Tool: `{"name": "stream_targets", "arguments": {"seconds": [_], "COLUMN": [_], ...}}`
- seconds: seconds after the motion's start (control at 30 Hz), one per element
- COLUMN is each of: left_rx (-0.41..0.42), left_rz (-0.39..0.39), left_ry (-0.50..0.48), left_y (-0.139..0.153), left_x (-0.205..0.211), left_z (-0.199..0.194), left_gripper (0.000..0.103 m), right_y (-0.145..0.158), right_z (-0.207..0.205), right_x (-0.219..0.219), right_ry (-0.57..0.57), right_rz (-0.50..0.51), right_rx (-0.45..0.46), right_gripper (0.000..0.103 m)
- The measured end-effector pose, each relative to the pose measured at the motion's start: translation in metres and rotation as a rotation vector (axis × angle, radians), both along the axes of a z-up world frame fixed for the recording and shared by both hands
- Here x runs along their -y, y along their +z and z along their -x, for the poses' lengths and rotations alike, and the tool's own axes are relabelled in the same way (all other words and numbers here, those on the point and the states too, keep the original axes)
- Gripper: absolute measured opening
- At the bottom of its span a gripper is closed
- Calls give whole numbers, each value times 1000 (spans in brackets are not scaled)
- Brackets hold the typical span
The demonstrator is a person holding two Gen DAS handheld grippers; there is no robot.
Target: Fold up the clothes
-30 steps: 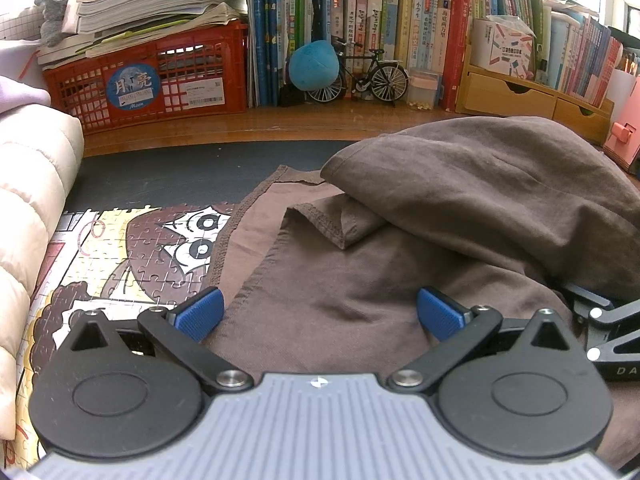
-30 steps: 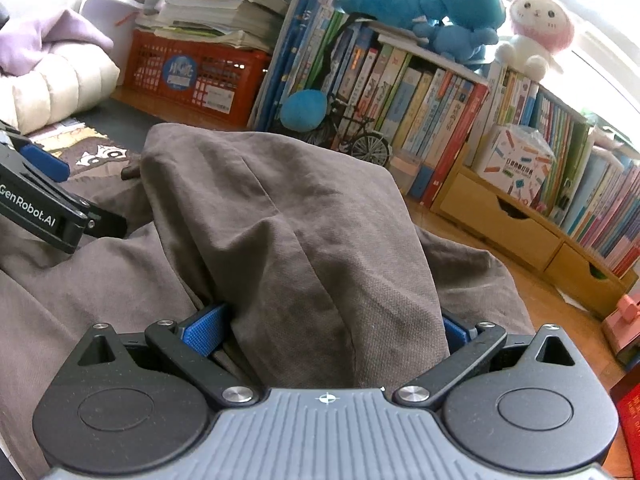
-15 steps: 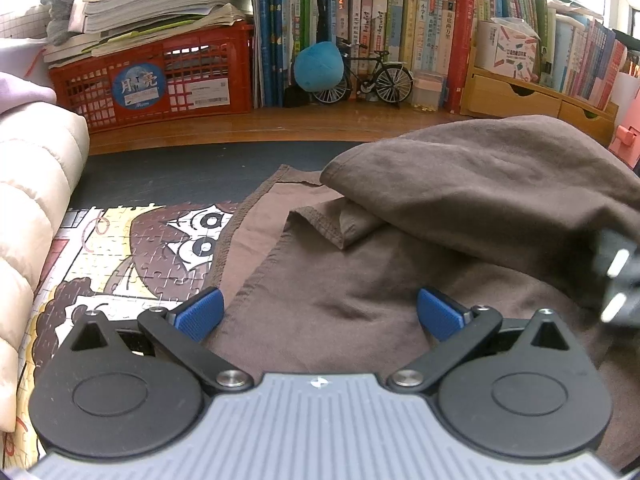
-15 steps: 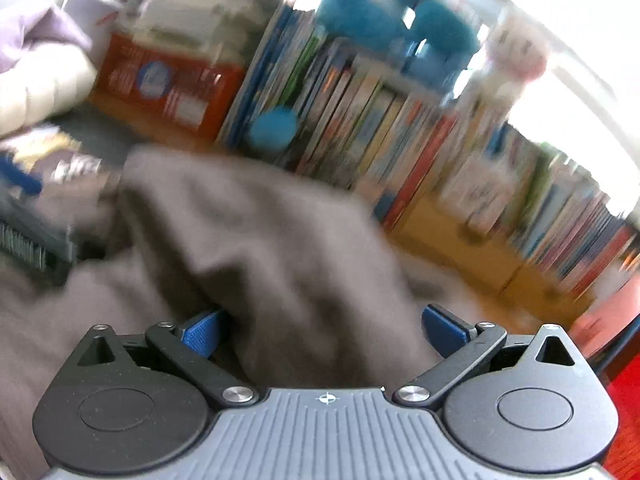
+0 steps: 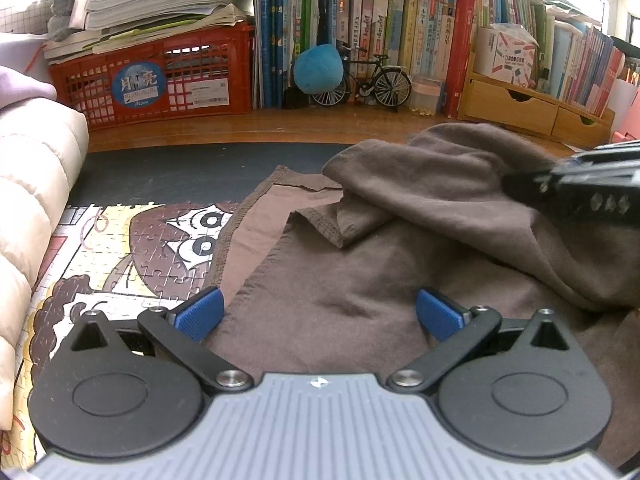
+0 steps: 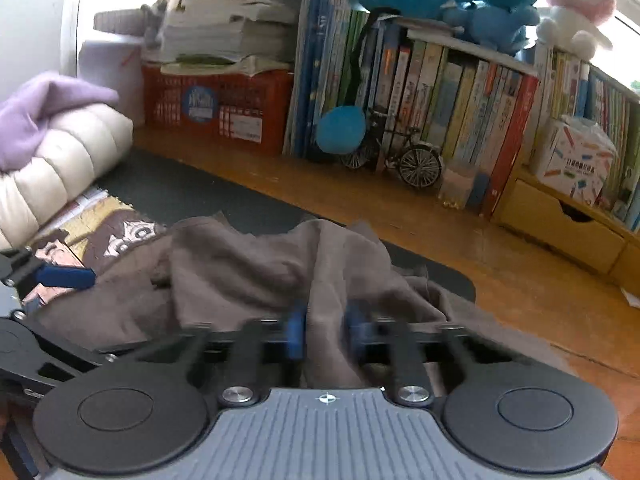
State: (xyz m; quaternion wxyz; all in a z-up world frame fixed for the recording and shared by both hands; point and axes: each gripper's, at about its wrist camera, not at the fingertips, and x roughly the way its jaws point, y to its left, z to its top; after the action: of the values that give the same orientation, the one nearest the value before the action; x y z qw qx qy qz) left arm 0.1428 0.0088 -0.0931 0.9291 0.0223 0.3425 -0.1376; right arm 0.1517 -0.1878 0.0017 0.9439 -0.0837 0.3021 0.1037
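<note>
Brown garment (image 5: 360, 280): one, crumpled
Tongs: two, left (image 5: 318, 314) and right (image 6: 324, 330)
Red plastic crate (image 5: 160, 80): one
Model bicycle (image 5: 368, 80): one
Blue ball-shaped plush (image 5: 318, 70): one
Jigsaw puzzle (image 5: 132, 248): one
Dark mat (image 5: 180, 172): one
Wooden drawers (image 5: 532, 110): two visible
White rabbit plush (image 6: 576, 4): one
Purple cloth (image 6: 44, 108): one
Cream padded bundle (image 5: 32, 200): one
</note>
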Motion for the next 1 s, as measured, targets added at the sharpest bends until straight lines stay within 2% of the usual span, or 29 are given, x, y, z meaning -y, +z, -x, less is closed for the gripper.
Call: {"name": "stream_targets", "arguments": {"seconds": [0.2, 0.33, 0.5, 0.57, 0.63, 0.67, 0.7, 0.73, 0.8, 0.87, 0.97, 1.0], "left_rx": [0, 0, 0, -1, -1, -1, -3, -5, -21, -34, -43, -50], "left_rz": [0, -3, -4, -4, -4, -2, 1, 5, 23, 47, 79, 86], "left_ry": [8, 5, 5, 4, 5, 6, 5, 4, 10, 19, 31, 35], "left_y": [1, 0, 0, 0, 0, 1, 1, 1, 5, 11, 21, 24], "left_x": [5, 5, 5, 4, 4, 4, 3, 2, -5, -16, -34, -39], "left_z": [2, 1, 0, 0, 0, 0, 0, 1, 4, 11, 22, 28], "left_gripper": [103, 103, 103, 103, 103, 103, 103, 103, 103, 103, 103, 103], "right_y": [33, 52, 68, 69, 65, 62, 57, 51, 39, 27, 3, -6], "right_z": [13, 23, 33, 40, 51, 57, 62, 66, 74, 72, 44, 29], "right_x": [39, 78, 143, 161, 159, 151, 140, 125, 96, 66, 23, 11], "right_ry": [-99, -214, -427, -455, -382, -325, -264, -202, -73, 31, 57, 46], "right_rz": [-81, -64, -34, -24, -51, -61, -60, -52, -29, 41, 225, 267], "right_rx": [86, 173, 252, 265, 260, 249, 247, 251, 256, 254, 293, 270], "right_gripper": [13, 13, 13, 14, 25, 55, 89, 100, 103, 103, 103, 102]}}
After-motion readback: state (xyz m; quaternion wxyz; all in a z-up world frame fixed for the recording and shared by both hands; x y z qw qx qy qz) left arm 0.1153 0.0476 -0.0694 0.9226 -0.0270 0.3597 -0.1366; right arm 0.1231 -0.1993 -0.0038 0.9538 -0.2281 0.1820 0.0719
